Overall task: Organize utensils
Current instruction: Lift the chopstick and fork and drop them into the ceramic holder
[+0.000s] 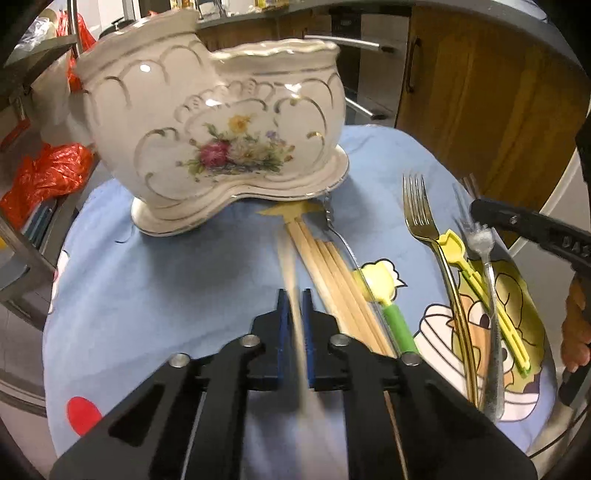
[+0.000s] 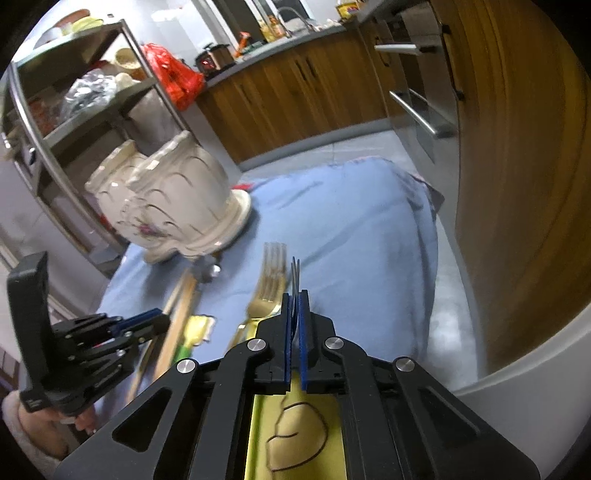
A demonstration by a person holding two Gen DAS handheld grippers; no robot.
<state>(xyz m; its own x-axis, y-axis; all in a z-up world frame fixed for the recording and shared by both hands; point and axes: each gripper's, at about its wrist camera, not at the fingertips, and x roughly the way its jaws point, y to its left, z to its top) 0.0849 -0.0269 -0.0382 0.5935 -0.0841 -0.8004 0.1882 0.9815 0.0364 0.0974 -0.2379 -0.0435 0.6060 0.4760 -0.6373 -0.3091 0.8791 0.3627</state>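
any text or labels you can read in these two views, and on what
"DAS": raised letters on the black body of the right hand-held gripper, cut off at the picture's edge.
Yellow package on the far counter: print too small and blurred to read.
Ceramic holder: flowers only, no words.

Chopstick [image 1: 295, 314] motion-blurred in left claw [image 1: 294, 306], silver fork [image 2: 294, 280] handle hidden between right claw [image 2: 294, 310] pads
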